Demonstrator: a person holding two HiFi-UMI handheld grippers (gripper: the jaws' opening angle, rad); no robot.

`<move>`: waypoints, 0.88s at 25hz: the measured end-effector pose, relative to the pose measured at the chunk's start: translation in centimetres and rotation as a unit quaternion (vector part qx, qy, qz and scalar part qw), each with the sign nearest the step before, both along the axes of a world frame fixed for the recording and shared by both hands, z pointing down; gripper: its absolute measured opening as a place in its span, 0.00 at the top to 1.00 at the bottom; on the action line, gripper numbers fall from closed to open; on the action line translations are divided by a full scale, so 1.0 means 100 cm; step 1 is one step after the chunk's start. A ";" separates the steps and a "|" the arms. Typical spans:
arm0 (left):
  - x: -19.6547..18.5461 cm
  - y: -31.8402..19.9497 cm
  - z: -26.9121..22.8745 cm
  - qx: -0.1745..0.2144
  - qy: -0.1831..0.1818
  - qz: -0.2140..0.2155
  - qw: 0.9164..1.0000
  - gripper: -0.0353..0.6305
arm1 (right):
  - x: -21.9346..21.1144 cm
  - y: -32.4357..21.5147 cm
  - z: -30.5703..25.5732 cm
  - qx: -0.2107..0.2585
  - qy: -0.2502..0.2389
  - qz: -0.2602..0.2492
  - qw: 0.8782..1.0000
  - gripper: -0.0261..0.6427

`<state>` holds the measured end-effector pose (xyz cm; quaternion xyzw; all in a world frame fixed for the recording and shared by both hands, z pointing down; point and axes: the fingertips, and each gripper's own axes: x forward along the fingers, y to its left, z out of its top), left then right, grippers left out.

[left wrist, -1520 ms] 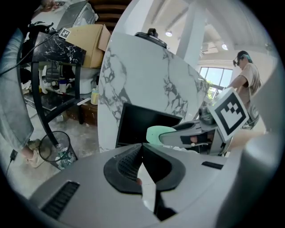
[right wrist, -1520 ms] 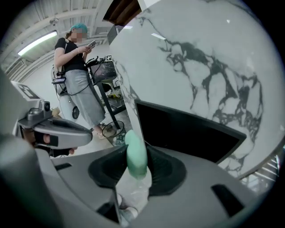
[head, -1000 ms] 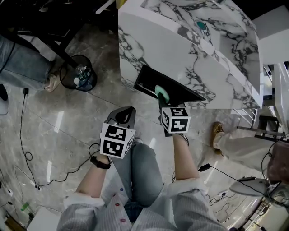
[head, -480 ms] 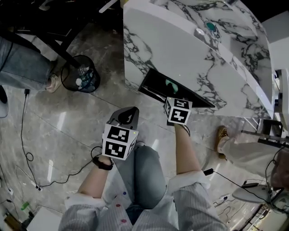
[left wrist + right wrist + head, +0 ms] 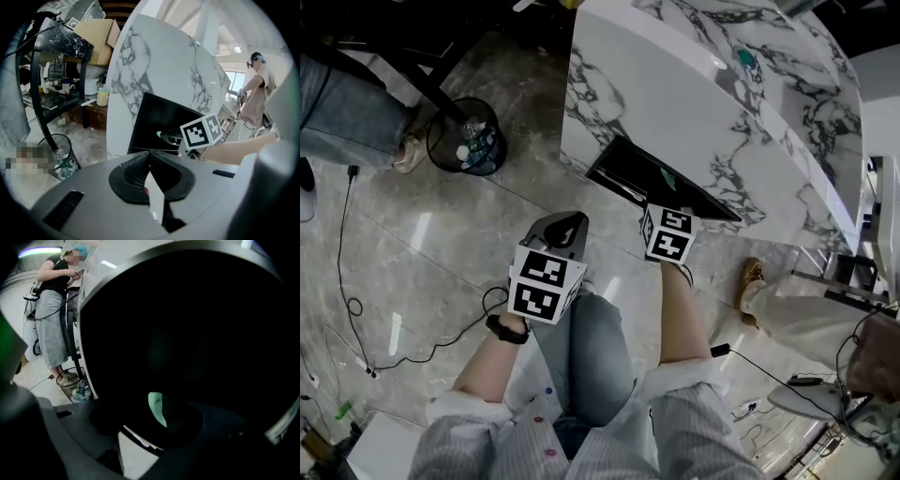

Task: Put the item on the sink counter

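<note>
Right gripper (image 5: 660, 197), at the centre of the head view, reaches into the dark opening (image 5: 623, 169) in the front of the sink counter (image 5: 694, 84). Its jaws have just been opening and now stand slack, with the green item (image 5: 156, 408) between them. We see the left gripper (image 5: 565, 228) clenched on nothing, lower left of it, over the floor (image 5: 441, 244). 1 bin (image 5: 467, 141) stands at the upper left.

No words, numbers or brand names can be read anywhere. The only printed signs are black-and-white square code patterns on the near left marker cube (image 5: 542, 289) and the right marker cube (image 5: 668, 234).
</note>
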<state>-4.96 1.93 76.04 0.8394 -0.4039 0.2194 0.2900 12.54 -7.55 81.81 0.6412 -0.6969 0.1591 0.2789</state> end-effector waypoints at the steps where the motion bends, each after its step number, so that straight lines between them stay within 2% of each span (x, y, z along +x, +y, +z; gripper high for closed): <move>1: 0.001 0.001 -0.005 -0.001 0.001 -0.001 1.000 0.92 | -0.002 0.003 -0.003 -0.005 -0.002 -0.001 1.000 0.67; 7: 0.006 0.009 -0.050 -0.011 0.002 0.007 1.000 0.92 | -0.016 0.028 -0.034 -0.028 -0.003 0.000 1.000 0.67; 17: 0.015 0.016 -0.156 -0.018 0.002 0.011 1.000 0.92 | -0.042 0.064 -0.118 -0.075 -0.067 0.007 0.995 0.67; 22: 0.021 0.018 -0.214 -0.022 0.003 0.010 1.000 0.92 | -0.056 0.073 -0.184 -0.075 -0.068 -0.022 0.995 0.67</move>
